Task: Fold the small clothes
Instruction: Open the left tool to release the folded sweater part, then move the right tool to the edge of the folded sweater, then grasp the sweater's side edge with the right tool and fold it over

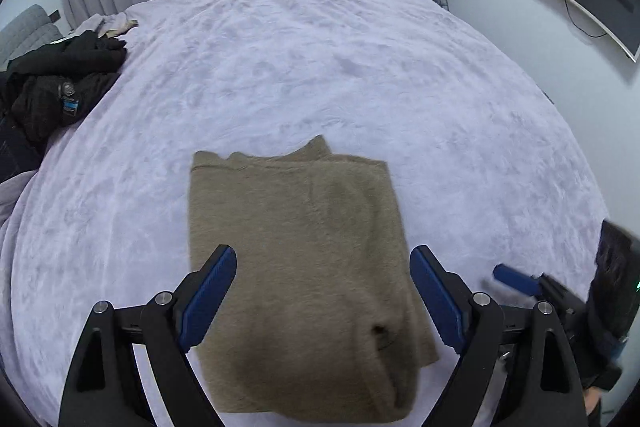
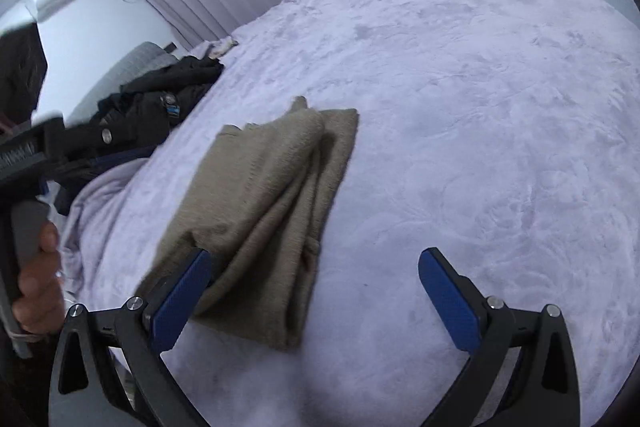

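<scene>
Lavender bedspread (image 1: 320, 67): folded tan sweater (image 1: 296, 247); left tool (image 1: 322, 291), right tool (image 2: 316, 291) both released. No legible writing.

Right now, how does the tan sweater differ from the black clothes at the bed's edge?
The tan sweater lies folded into a flat, roughly rectangular stack; the black clothes sit in a crumpled, unfolded heap. The sweater is near the camera, between the open jaws of the left hand-held gripper; the black clothes lie far off at the bed's left edge. Both rest on the lilac bed cover, and no gripper touches either.
</scene>
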